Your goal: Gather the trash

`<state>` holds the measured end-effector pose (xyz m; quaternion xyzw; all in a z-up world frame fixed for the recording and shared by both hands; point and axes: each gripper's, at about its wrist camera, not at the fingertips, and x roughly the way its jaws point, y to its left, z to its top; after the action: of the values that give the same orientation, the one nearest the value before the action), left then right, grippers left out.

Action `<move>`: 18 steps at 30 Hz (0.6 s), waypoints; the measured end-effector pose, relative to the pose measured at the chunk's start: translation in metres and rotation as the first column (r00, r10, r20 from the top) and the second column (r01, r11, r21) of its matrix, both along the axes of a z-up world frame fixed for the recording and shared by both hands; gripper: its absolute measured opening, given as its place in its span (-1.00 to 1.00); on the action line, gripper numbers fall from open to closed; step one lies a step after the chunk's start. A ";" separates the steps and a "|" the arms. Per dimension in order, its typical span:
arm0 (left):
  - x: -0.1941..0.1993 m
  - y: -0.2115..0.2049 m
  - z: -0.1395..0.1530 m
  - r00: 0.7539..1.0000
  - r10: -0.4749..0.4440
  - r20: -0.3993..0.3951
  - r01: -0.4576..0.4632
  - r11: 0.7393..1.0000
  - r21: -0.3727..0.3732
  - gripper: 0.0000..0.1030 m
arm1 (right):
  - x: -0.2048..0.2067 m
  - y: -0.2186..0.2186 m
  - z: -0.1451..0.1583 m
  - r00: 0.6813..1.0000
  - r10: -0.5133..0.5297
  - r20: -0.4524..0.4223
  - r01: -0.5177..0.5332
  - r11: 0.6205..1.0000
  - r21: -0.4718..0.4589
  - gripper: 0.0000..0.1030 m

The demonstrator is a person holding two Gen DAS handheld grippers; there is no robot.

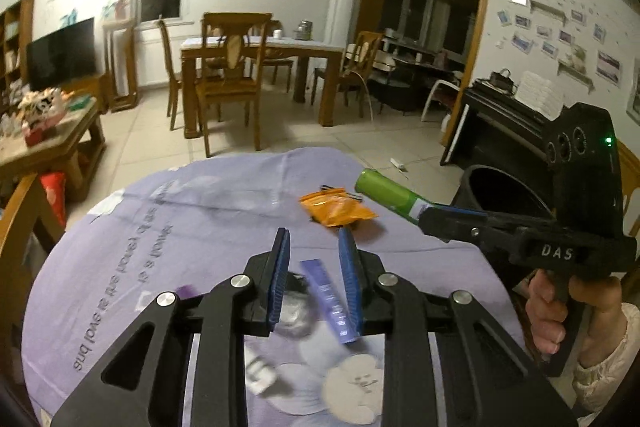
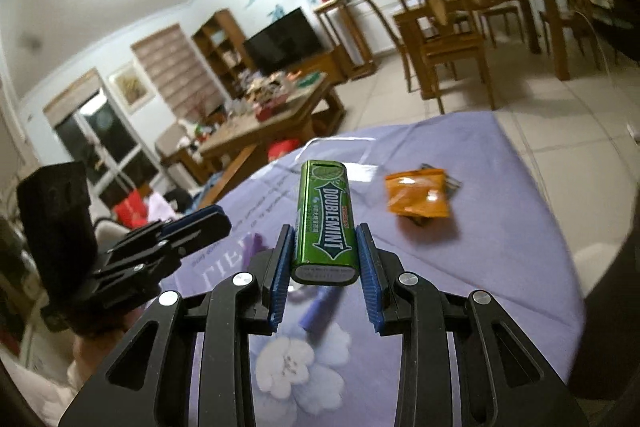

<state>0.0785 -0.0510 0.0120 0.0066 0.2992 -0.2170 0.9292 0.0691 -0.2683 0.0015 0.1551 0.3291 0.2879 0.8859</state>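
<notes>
Over the purple cloth (image 2: 500, 267), right gripper (image 2: 325, 259) clamps the gum pack (image 2: 326, 223) lengthwise, bin (image 1: 504, 195) just beside; left gripper (image 1: 314, 275) pinches a purple wrapper (image 1: 330, 301).

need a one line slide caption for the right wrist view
Right hand-held gripper clamps a green Doublemint tin above the purple tablecloth, orange packet lying beyond.

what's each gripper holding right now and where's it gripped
Right gripper: green Doublemint gum tin, clamped at its near end. Left gripper: purple wrapper strip, apparently pinched.
</notes>
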 end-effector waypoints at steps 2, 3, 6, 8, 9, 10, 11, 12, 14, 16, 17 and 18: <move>0.002 -0.007 -0.002 1.000 -0.003 -0.015 0.003 1.000 0.011 -0.49 | -0.009 -0.016 0.001 1.000 -0.015 0.000 0.015 1.000 0.005 -0.39; 0.004 -0.007 -0.005 1.000 0.009 -0.027 -0.009 1.000 0.014 -0.45 | -0.012 -0.021 0.000 1.000 -0.020 -0.001 0.020 1.000 0.003 -0.39; 0.021 0.006 -0.024 0.990 0.063 -0.124 -0.061 0.998 0.022 -0.44 | -0.022 -0.038 -0.004 1.000 -0.030 -0.007 0.030 0.999 -0.018 -0.39; 0.026 0.016 -0.039 0.977 0.107 -0.186 -0.102 0.994 0.039 -0.44 | -0.027 -0.040 -0.008 1.000 -0.024 -0.013 0.024 0.999 -0.040 -0.39; 0.029 0.023 -0.048 0.967 0.123 -0.224 -0.116 0.992 0.046 -0.44 | -0.028 -0.040 -0.011 1.000 -0.020 -0.019 0.019 0.998 -0.053 -0.39; 0.030 0.027 -0.054 0.960 0.132 -0.247 -0.122 0.991 0.053 -0.44 | -0.028 -0.037 -0.017 0.999 -0.018 -0.029 0.016 0.997 -0.080 -0.39; 0.033 0.033 -0.063 0.950 0.141 -0.278 -0.127 0.990 0.066 -0.44 | -0.029 -0.035 -0.023 0.999 -0.019 -0.037 0.015 0.994 -0.106 -0.39; 0.033 0.037 -0.069 0.947 0.137 -0.290 -0.124 0.990 0.064 -0.43 | -0.029 -0.031 -0.030 0.999 -0.016 -0.046 0.011 0.993 -0.119 -0.39; 0.034 0.039 -0.076 0.942 0.142 -0.304 -0.122 0.989 0.085 -0.43 | -0.031 -0.024 -0.041 0.998 -0.011 -0.065 0.003 0.993 -0.121 -0.39; 0.038 0.041 -0.078 0.934 0.142 -0.328 -0.119 0.989 0.089 -0.43 | -0.028 -0.020 -0.047 0.997 -0.006 -0.076 -0.003 0.993 -0.115 -0.39; 0.039 0.043 -0.078 0.933 0.142 -0.332 -0.122 0.989 0.080 -0.43 | -0.029 -0.016 -0.050 0.997 -0.005 -0.077 -0.004 0.993 -0.114 -0.39; 0.038 0.045 -0.077 0.933 0.147 -0.328 -0.128 0.989 0.078 -0.43 | -0.030 -0.015 -0.051 0.997 -0.005 -0.075 -0.004 0.993 -0.120 -0.39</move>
<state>0.1167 -0.0065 -0.0654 -0.0255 0.4576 -0.1411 0.8775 0.0390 -0.2830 -0.0500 0.1126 0.3789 0.2613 0.8806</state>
